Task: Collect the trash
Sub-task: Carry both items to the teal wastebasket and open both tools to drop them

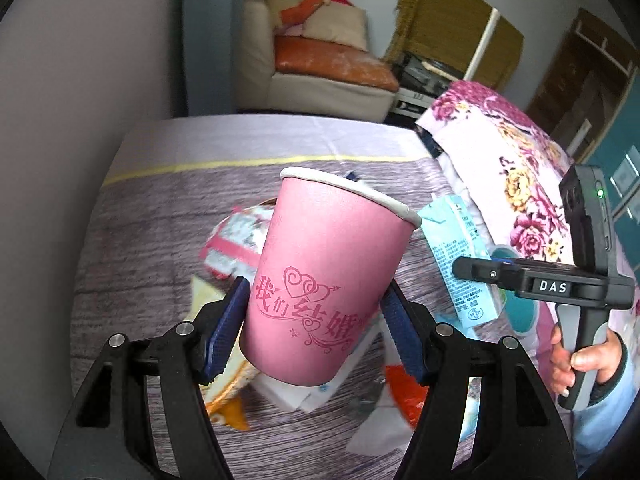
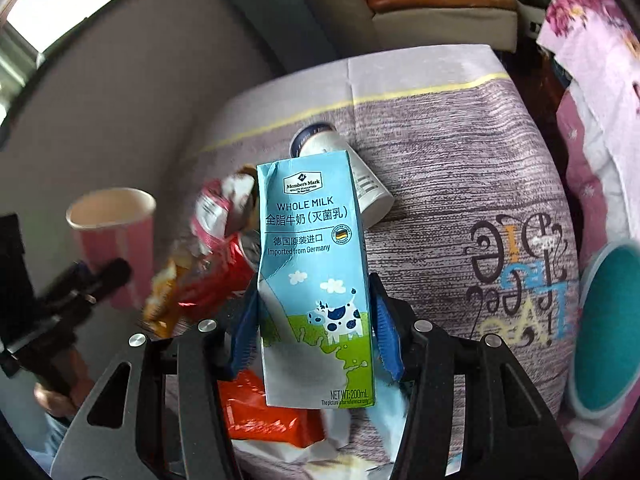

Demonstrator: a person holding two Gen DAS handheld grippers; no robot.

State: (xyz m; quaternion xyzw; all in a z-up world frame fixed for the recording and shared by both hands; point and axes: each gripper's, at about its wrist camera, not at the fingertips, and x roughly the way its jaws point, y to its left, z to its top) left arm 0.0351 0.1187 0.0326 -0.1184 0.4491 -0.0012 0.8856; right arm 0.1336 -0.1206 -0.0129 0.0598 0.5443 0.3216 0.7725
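Observation:
My left gripper point(image 1: 316, 324) is shut on a pink paper cup point(image 1: 328, 272) with red hearts and Chinese print, held upright above the table. My right gripper point(image 2: 314, 336) is shut on a light blue whole-milk carton point(image 2: 316, 280), held upright above the table. The carton also shows in the left wrist view point(image 1: 460, 256), and the pink cup in the right wrist view point(image 2: 116, 236). Below lie snack wrappers point(image 2: 208, 252), an orange-red packet point(image 2: 260, 416) and a white cup point(image 2: 348, 168) on its side.
The table has a grey wood-grain cloth point(image 2: 440, 168) with a yellow stripe. A floral blanket point(image 1: 512, 152) lies to the right, with a teal round object point(image 2: 608, 328) beside it. A sofa point(image 1: 316, 68) stands behind. A grey wall point(image 1: 80, 100) runs along the left.

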